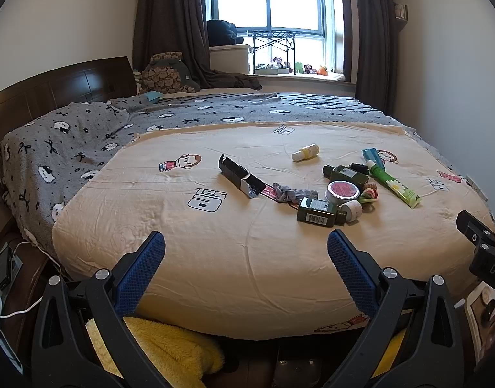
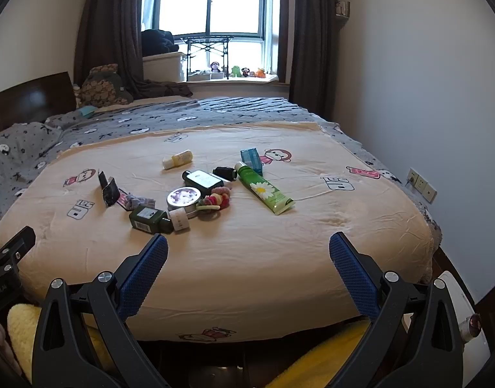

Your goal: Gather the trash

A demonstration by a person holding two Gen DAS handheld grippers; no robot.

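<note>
At bed [image 1: 215, 274] foot edge, both tools wide apart, clutter [image 2: 195, 190] mid-sheet beyond

The cream sheet [image 1: 215, 258] is showing a repeated "SALE" print [image 1: 207, 199] left of the black box [image 1: 241, 177]. A barcode [image 1: 316, 218], digits unreadable, is showing on the green bottle [image 1: 318, 211].

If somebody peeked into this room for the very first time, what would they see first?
Probably the jumble of little things in the middle of the cream cartoon bedsheet: a long green tube with a daisy, dark green bottles, a round tin and colourful hair ties. Next, the bright window behind the bed, with small toys on its sill. Both grippers, left and right, hang open at the near edge.
</note>
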